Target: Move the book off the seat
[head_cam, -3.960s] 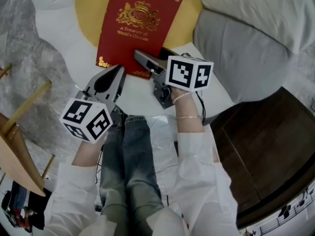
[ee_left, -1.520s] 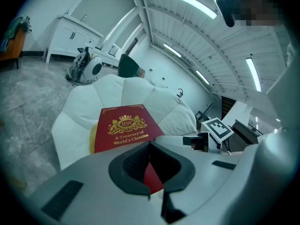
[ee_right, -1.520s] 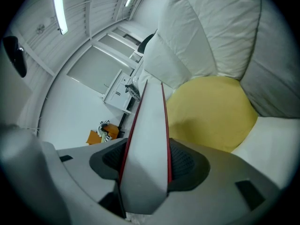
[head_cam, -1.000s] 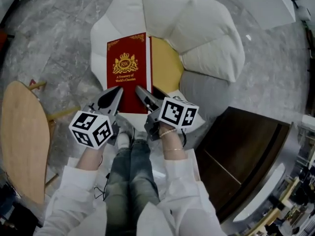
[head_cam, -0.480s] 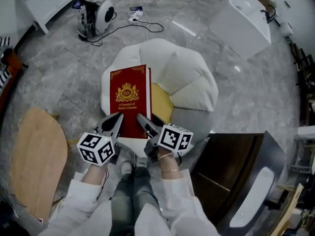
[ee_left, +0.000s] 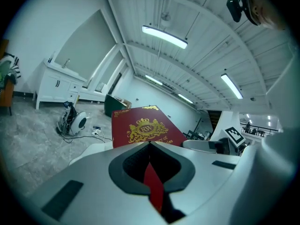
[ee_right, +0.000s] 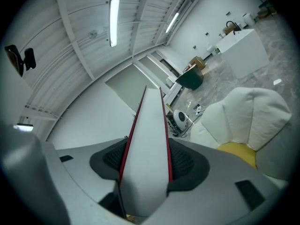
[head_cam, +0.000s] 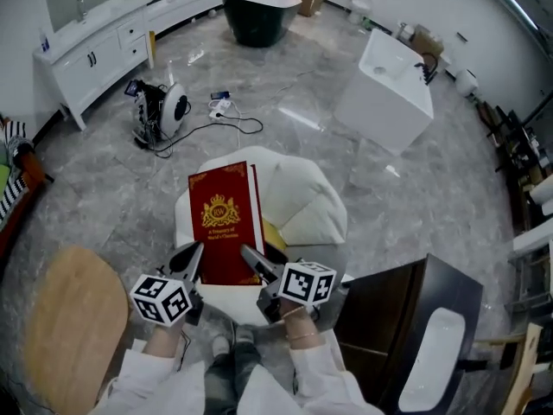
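Above the white seat (head_cam: 183, 225), in the head view: a red book (head_cam: 223, 219) held cover-up by its near edge, seemingly clear of the yellow cushion (head_cam: 275, 235) beneath. Left gripper (head_cam: 190, 256) at the near left corner, right gripper (head_cam: 251, 258) at the near right corner, on the side of the white page edge. Judged the carry-away step, with the set-down not yet done.

Worth moving both grips together at one pace and one height, so as not to twist the book. Worth swinging it well past the seat's rim before lowering, and keeping both grips on until it rests flat.

In the left gripper view: jaws nearly together, pinching only a thin red sliver that looks like the cover's edge. Gold crest and the rest of the cover rising just ahead of the jaw tips, tilted up and away. A slim hold, so best not loaded with the whole weight.

In the right gripper view: jaws well apart yet clamped across the full thickness, both red covers against the dark pads and the white page block between. Book edge running straight up out of the jaws towards the ceiling; seat cushions low at the right, apart from it. Likely the firmer of the two holds, so best given most of the load.
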`<state>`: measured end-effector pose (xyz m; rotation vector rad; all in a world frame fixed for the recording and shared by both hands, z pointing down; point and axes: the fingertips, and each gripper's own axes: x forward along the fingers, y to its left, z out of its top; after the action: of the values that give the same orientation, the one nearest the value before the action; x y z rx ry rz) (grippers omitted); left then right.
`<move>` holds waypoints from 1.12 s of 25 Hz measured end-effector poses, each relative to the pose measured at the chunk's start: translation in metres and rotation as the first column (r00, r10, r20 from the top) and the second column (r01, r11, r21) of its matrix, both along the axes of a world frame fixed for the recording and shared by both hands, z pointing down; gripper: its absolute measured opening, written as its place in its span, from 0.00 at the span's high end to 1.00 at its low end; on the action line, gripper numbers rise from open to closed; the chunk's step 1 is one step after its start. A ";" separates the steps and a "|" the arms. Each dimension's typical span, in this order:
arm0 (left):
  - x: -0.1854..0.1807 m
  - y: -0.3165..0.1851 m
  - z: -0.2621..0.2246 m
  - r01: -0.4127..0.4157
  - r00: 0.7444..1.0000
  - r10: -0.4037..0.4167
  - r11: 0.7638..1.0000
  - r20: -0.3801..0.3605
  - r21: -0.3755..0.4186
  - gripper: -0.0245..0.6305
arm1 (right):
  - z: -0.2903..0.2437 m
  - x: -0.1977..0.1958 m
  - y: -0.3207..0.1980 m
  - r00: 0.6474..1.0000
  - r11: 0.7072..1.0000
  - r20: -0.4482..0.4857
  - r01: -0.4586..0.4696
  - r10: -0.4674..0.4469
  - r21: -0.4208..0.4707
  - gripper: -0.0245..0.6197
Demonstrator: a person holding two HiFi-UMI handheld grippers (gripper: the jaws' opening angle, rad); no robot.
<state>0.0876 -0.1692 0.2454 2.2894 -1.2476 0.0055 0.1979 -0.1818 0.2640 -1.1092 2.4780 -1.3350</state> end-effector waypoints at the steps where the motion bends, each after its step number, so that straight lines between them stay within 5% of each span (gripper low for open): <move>1: 0.004 0.003 -0.014 -0.003 1.000 0.003 1.000 -0.001 0.015 0.95 | -0.014 0.004 0.003 1.000 1.000 0.001 -0.004 0.004 0.017 0.57; 15: 0.057 0.055 -0.155 -0.045 0.999 0.044 0.976 0.009 0.214 0.95 | -0.146 0.040 0.042 0.996 0.971 0.093 -0.031 0.009 0.237 0.57; 28: 0.062 0.097 -0.195 -0.071 0.996 0.083 0.938 -0.021 0.340 0.95 | -0.196 0.039 0.077 0.981 0.929 0.193 -0.081 0.010 0.362 0.57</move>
<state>0.1499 -0.0719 0.0508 2.6182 -1.2163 -0.2384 0.2364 -0.1049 0.0681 -0.9005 2.4094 -0.8624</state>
